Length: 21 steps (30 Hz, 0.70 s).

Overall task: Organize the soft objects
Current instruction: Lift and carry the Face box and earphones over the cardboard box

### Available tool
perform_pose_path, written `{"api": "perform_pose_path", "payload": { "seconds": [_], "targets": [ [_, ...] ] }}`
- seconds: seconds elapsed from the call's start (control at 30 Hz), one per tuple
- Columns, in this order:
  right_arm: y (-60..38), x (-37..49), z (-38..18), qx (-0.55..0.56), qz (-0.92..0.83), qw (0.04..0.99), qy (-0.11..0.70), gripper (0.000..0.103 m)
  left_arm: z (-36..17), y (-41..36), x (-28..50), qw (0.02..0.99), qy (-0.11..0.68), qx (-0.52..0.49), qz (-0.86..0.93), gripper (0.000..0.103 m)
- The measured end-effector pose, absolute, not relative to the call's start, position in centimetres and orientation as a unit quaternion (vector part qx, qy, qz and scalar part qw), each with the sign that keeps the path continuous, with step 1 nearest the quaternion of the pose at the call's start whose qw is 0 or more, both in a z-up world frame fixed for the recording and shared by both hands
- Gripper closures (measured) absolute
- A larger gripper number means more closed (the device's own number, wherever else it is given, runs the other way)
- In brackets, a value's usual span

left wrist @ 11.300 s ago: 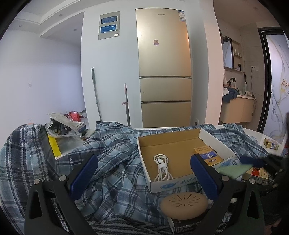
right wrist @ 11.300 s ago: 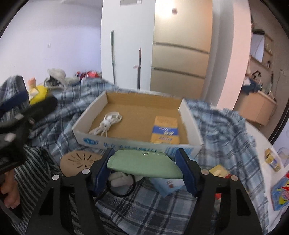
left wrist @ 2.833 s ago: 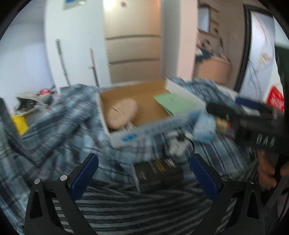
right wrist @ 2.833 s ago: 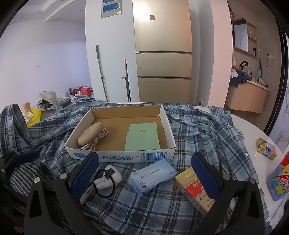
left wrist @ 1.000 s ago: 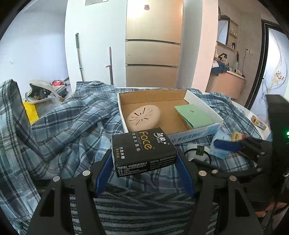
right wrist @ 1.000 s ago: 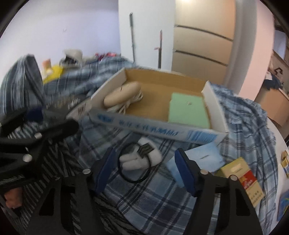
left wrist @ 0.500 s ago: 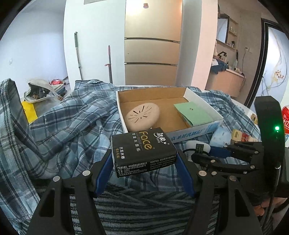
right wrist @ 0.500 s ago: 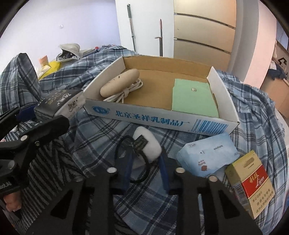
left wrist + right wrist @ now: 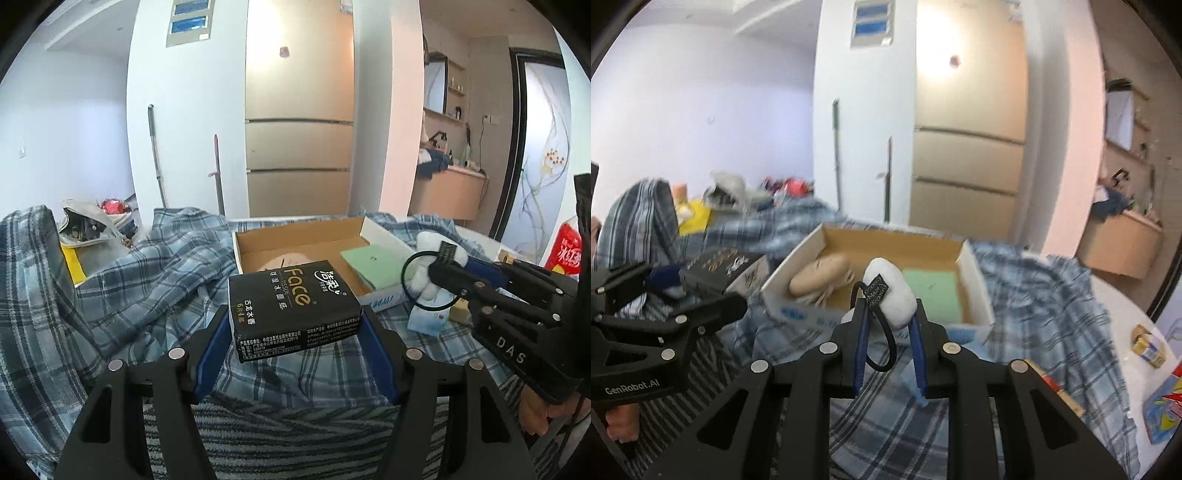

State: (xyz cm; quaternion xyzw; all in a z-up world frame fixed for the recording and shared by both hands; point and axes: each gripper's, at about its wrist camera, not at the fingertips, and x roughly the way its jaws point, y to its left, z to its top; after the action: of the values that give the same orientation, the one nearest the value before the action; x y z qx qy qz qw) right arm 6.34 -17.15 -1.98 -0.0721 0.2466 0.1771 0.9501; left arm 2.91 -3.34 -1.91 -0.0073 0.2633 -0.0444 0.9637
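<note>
Two blue-padded fingers of the left gripper point(image 9: 295, 328) clamp a black rectangular tissue pack point(image 9: 291, 308) by its short ends in the left wrist view, its glossy wrapper printed with gold "Face" lettering, held in the air above the rumpled blue plaid cloth point(image 9: 147, 280). Behind it sits the shallow cardboard box point(image 9: 384, 236) with white outer walls, holding a flat green pouch point(image 9: 369, 260) and a tan rounded piece mostly hidden by the pack. To the right, the right gripper point(image 9: 443, 266) pinches a white fluffy hair tie point(image 9: 424, 254) with a black elastic loop, just above a pale blue soft packet point(image 9: 428, 319). In the right wrist view, the right gripper point(image 9: 888, 321) is nearly closed, squeezing the white plush lump of the hair tie point(image 9: 892, 291) with its dark fabric tag, the elastic loop dangling between the fingers. It hangs in front of the box's point(image 9: 975, 280) near wall; inside lie the tan oval disc point(image 9: 820, 278) and the green pouch point(image 9: 932, 291). At left, the left gripper point(image 9: 676, 284) carries the black pack point(image 9: 720, 271).
</note>
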Motion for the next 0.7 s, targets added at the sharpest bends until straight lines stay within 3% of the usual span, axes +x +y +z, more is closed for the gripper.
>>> {"api": "perform_pose_path", "payload": {
  "seconds": [0.4, 0.7],
  "targets": [
    [-17.4, 4.8, -0.8, -0.075, 0.162, 0.964, 0.195, 0.083, 0.2, -4.4, -0.7, 0.989, 0.142, 0.026, -0.043, 0.034],
    [-16.8, 3.0, 0.1, -0.102, 0.144, 0.974, 0.143, 0.083, 0.5, -6.0, -2.3, 0.992, 0.109, 0.06, -0.015, 0.034]
  ]
}}
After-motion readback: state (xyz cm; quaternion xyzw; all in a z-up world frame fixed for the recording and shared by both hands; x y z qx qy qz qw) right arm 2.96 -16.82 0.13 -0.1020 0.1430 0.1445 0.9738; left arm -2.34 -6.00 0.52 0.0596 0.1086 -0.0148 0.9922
